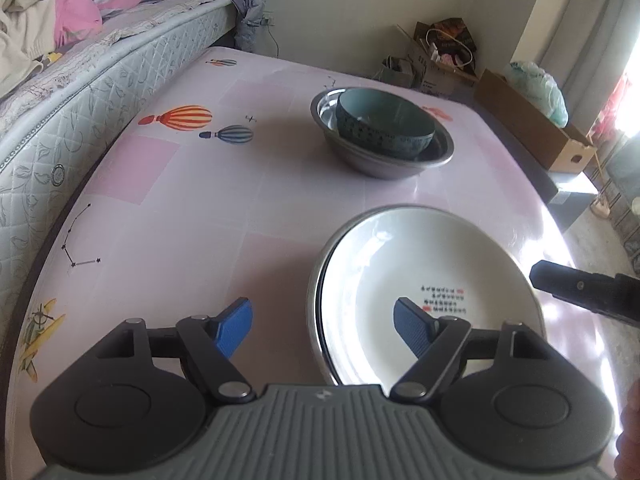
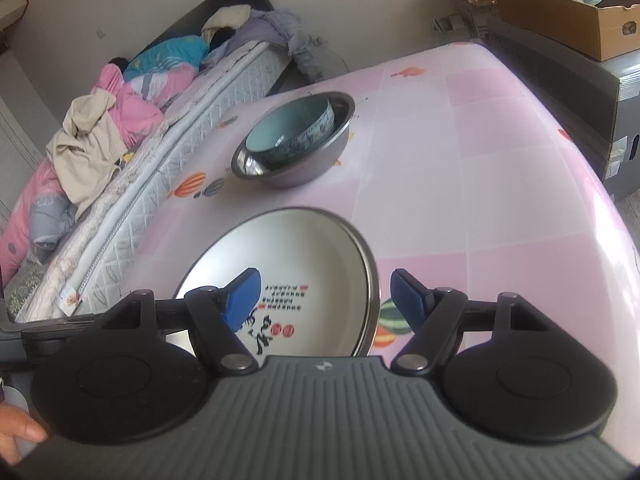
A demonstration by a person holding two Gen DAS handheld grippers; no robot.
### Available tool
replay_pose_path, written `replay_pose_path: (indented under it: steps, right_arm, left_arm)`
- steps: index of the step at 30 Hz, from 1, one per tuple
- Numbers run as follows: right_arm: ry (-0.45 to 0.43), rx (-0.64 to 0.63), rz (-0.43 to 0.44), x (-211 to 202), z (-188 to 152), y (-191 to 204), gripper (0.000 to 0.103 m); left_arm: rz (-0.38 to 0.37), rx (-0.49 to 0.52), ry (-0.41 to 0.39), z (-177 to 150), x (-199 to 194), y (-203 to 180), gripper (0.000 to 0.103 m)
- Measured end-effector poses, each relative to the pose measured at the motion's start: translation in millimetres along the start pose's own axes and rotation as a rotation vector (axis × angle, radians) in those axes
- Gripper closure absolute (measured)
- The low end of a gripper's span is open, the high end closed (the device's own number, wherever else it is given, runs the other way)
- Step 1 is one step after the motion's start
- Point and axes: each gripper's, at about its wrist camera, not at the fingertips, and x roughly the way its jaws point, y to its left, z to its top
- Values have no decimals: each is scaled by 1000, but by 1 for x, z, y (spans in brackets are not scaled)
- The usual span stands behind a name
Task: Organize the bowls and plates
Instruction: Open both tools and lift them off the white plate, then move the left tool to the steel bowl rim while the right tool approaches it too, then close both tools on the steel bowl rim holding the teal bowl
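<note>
While both grippers hang wide open over the pink tablecloth (image 1: 168, 216), nothing is held.

White plate (image 1: 404, 280) sits nested on a metal-rimmed plate (image 2: 370, 268) at the table's near edge; its printed black characters and red seal marks are too small to read. Left gripper (image 1: 323, 330) straddles the plate's left rim, one blue pad over the cloth, the other over the plate. Right gripper (image 2: 325, 298) straddles the right rim likewise. Farther back, a teal bowl (image 1: 384, 124) rests tilted inside a steel bowl (image 1: 380, 166). A cardboard box (image 2: 560, 20) stands beyond the table.
</note>
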Motion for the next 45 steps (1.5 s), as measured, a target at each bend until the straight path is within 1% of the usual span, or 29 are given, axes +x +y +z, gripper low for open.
replay_pose_path:
  steps: [4, 8, 11, 12, 15, 17, 18, 19, 21, 25, 26, 29, 31, 32, 36, 40, 45]
  right_arm:
    - [-38, 55, 34, 3, 35, -13, 31]
    - [-68, 77, 47, 18, 71, -23, 31]
    - [-59, 99, 50, 42, 98, -31, 32]
    - [-55, 105, 51, 50, 107, -34, 32]
    - [-44, 126, 49, 77, 130, -43, 38]
    - [-38, 146, 47, 95, 141, -48, 49]
    - [-32, 153, 50, 104, 146, -50, 52]
    - [-28, 159, 49, 112, 149, -53, 56]
    - [-19, 175, 36, 130, 155, -59, 63]
    - [2, 201, 46, 156, 159, -68, 76]
    - [8, 207, 51, 161, 159, -69, 78]
    - [22, 216, 66, 172, 159, -70, 82]
    - [24, 223, 85, 176, 158, -70, 83]
    - [26, 227, 90, 179, 159, -70, 83]
    - [26, 227, 99, 186, 163, -67, 86]
    - [35, 219, 104, 193, 166, -63, 91]
    - [47, 221, 106, 205, 167, -58, 95]
  left_arm:
    - [-36, -5, -26, 26, 3, 7, 21]
    - [-5, 27, -65, 54, 15, 6, 21]
    - [-1, 19, -75, 77, 32, 8, 21]
    - [3, 11, -75, 85, 39, 10, 23]
    - [26, -3, -73, 107, 59, 11, 30]
    - [27, -16, -61, 119, 71, 12, 35]
    - [21, -31, -52, 124, 77, 14, 37]
    - [12, -55, -43, 129, 84, 17, 41]
    - [-13, -106, -21, 136, 96, 23, 44]
    - [-50, -167, 25, 143, 115, 29, 59]
    - [-59, -174, 36, 143, 120, 29, 61]
    - [-70, -185, 53, 146, 130, 30, 64]
    - [-79, -196, 64, 147, 136, 30, 68]
    - [-79, -204, 67, 148, 138, 31, 69]
    - [-89, -236, 68, 152, 147, 34, 77]
    - [-100, -251, 69, 153, 152, 32, 86]
    - [-96, -272, 62, 153, 154, 31, 91]
